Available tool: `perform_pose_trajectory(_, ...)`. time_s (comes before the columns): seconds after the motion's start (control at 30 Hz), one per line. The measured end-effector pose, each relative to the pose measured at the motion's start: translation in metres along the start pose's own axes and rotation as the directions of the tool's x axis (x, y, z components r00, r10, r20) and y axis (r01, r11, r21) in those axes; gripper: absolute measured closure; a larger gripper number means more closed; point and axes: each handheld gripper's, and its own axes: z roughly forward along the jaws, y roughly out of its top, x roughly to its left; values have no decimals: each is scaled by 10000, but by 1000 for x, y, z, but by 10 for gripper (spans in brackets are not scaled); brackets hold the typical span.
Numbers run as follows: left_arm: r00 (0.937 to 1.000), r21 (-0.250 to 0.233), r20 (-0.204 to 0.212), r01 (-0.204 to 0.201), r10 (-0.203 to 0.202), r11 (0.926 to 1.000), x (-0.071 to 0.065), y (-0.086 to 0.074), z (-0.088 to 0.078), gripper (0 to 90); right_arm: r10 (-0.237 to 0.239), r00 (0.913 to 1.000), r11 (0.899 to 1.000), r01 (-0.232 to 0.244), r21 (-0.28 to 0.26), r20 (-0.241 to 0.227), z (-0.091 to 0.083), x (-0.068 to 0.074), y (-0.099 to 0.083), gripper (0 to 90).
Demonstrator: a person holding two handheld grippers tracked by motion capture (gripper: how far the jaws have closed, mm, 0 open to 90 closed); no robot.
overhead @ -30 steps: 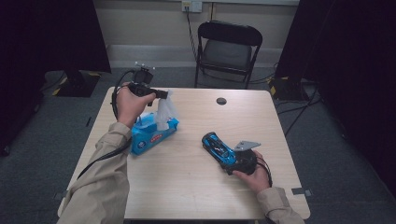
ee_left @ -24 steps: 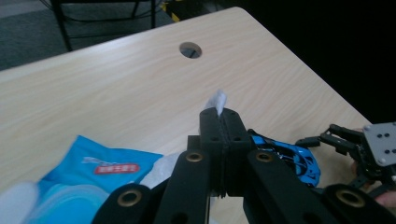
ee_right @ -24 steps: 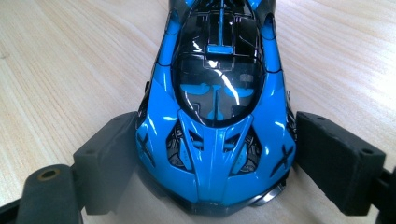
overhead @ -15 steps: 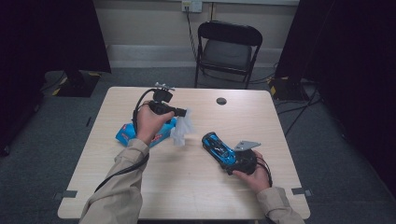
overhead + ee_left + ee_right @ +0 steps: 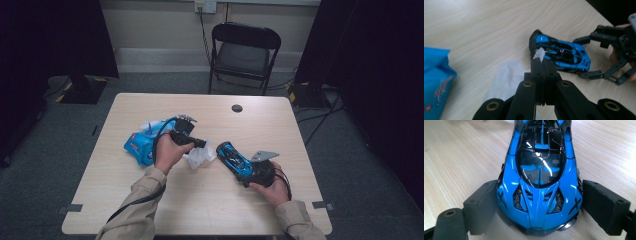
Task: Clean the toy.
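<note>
Pale wood-grain table [image 5: 150,210] in a dim, dark-curtained room, with a folding chair [image 5: 243,52] at its far side and grey floor all around. At centre, the left gripper [image 5: 204,144] has its two black jaws pressed flat together on a white tissue [image 5: 509,75], a tuft of which pokes out above the tips in the left gripper view while the rest trails down onto the tabletop. The left hand [image 5: 169,152] wraps the tool's handle, a black cable looping back along the tan sleeve. Just beyond the pinched tissue sits a blue and black toy car [image 5: 233,157], roughly mid-table and right of centre. The right gripper [image 5: 239,167] straddles the car's end: in the right gripper view a jaw pad stands at each flank, the left one against the bodywork, the right one with a sliver of a gap, so a firm grip cannot be confirmed. Behind the left hand lies a blue tissue pack [image 5: 141,145]. A small dark disc [image 5: 237,108] rests near the far edge.
</note>
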Motion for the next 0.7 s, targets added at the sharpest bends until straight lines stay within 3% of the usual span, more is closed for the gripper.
perform_pose_trajectory(0.07,9996,85,-249,-102,104,9999,1,-7,2,890,3,10000,10000,-3,1,-1,0,0,0,153)
perform_pose_trajectory(0.33,9962,372,-867,143,-111,9992,19,-29,8,866,11,10000,10000,-11,0,-1,0,0,0,153)
perform_pose_trajectory(0.43,9963,465,-828,263,-223,9986,24,-36,11,802,11,10000,10000,-11,1,0,0,0,0,153)
perform_pose_trajectory(0.63,9919,570,-1268,32,40,9984,26,-46,21,591,8,10000,10000,-8,1,-3,0,0,0,154)
perform_pose_trajectory(0.7,9909,638,-1328,-122,206,9979,25,-47,25,573,5,10000,10000,-5,0,-1,0,0,0,153)
